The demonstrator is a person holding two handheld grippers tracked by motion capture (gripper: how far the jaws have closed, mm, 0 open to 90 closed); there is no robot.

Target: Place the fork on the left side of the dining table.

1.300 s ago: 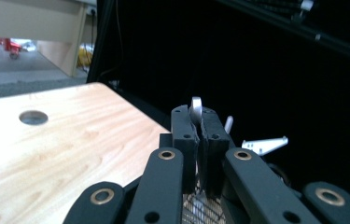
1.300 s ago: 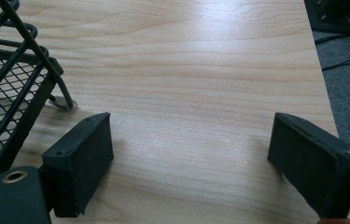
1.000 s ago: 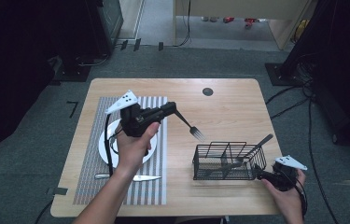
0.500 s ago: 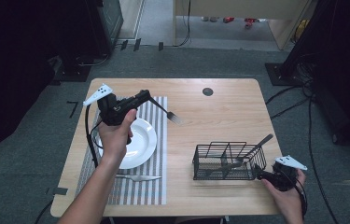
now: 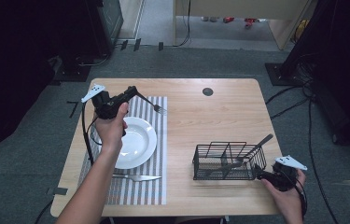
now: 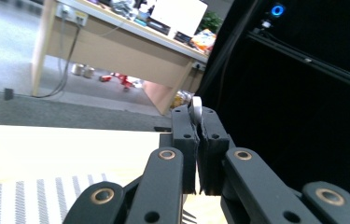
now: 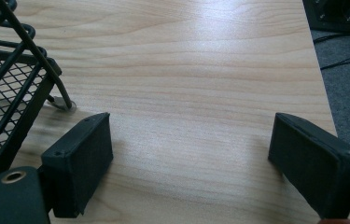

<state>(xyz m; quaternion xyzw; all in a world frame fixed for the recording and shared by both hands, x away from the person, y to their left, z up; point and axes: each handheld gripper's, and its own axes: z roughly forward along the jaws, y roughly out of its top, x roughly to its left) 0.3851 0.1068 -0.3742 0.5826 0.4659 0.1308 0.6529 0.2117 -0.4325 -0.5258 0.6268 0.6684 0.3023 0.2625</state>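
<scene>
My left gripper (image 5: 134,93) is shut on the handle of a silver fork (image 5: 157,108), held above the far end of the striped placemat (image 5: 156,186) with its tines pointing right and down. In the left gripper view the jaws (image 6: 199,140) are pressed together with the fork's handle (image 6: 196,108) sticking up between them. A white plate (image 5: 140,142) lies on the placemat below the hand. My right gripper (image 5: 260,171) rests at the table's near right, open, just right of a black wire basket (image 5: 228,161). In its own view the pads (image 7: 84,158) stand wide apart over bare wood, with the basket's corner (image 7: 18,56) at left.
A table knife (image 5: 137,177) lies on the placemat in front of the plate. A dark utensil handle (image 5: 260,143) leans out of the basket to the right. A round cable hole (image 5: 207,91) sits near the table's far edge. Cables trail on the floor at right.
My left hand has carried the fork leftward from the table's middle to above the far end of the placemat, uncovering the plate. The right hand has stayed put.
</scene>
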